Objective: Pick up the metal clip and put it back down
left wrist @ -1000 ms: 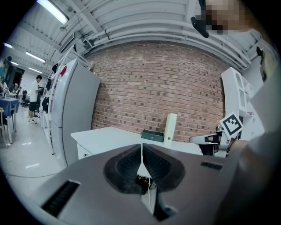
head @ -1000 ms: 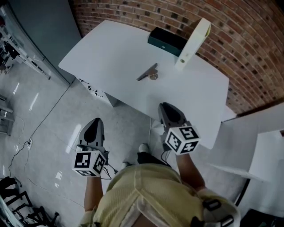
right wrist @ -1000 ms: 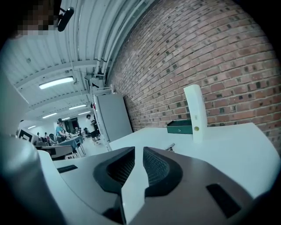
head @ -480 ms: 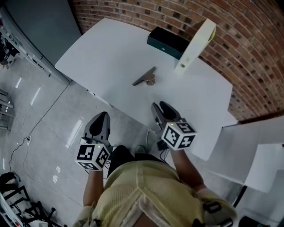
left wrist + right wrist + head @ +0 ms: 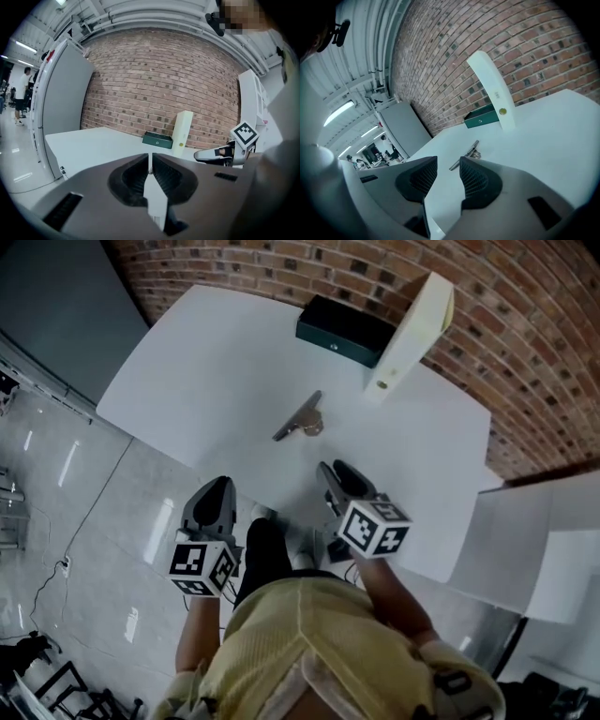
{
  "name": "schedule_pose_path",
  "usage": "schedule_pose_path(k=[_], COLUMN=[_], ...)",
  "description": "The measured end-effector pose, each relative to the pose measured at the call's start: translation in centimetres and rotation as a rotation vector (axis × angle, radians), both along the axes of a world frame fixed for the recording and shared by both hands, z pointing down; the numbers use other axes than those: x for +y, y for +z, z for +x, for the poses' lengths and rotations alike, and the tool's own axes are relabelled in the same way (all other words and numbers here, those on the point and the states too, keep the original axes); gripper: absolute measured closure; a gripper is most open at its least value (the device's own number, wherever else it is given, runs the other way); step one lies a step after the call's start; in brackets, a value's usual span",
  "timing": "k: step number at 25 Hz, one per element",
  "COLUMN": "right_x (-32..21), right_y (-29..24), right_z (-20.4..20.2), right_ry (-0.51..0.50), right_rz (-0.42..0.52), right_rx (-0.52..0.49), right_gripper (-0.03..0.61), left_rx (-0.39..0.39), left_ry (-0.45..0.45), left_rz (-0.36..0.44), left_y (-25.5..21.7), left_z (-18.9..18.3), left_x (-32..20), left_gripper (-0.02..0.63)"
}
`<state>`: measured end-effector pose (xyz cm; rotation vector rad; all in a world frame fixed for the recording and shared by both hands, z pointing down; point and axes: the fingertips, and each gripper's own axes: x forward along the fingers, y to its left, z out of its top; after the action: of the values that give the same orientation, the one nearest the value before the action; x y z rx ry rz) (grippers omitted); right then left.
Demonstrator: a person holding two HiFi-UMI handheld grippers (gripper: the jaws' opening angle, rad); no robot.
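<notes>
The metal clip (image 5: 299,417) is a long grey clip lying flat near the middle of the white table (image 5: 216,352). In the right gripper view the clip (image 5: 465,155) lies just beyond the jaws. My right gripper (image 5: 337,472) hovers over the table's near edge, short of the clip. Its jaws have just been opening; they stand open (image 5: 447,163) with nothing between them. My left gripper (image 5: 215,491) is off the table's near edge, over the floor, and its jaws meet (image 5: 150,158), holding nothing.
A dark green box (image 5: 344,329) lies at the table's far side, with a cream binder (image 5: 412,329) upright next to it. Behind them runs a brick wall (image 5: 525,324). White shelving (image 5: 548,549) stands at the right, and a grey partition (image 5: 56,306) at the left.
Both grippers have come closer to the table's near edge. The right gripper's jaws, together a second ago, now stand apart. The clip has not moved on the table.
</notes>
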<state>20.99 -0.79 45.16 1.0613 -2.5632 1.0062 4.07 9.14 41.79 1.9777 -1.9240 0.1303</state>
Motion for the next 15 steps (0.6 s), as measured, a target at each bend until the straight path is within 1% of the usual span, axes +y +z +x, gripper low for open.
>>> schedule_pose_path(k=[3,6,11,15], right_x=[-1.5,-3.3,-5.9,-7.3], right_y=[0.9,1.6,3.7,5.5], right_z=[-1.3,-2.3,-3.6,-4.4], right_ry=[0.042,0.087,0.172,0.240], right_rz=[-0.042,-0.065,-0.126,-0.163], right_rx=[0.006,0.020,0.028,0.050], right_gripper=[0.449,0.449,0.449,0.449], left_rx=[-0.005,-0.005,-0.001,0.005], left_ry=[0.036,0.062,0.132,0.176], left_rz=[-0.011,-0.017,-0.032,-0.054], left_y=[0.3,0.7,1.5,2.4], left_z=[-1.9,-3.5,-5.3,-6.5], left_x=[-2.4,-5.0,-8.8,-10.7], left_gripper=[0.603,0.603,0.603,0.603])
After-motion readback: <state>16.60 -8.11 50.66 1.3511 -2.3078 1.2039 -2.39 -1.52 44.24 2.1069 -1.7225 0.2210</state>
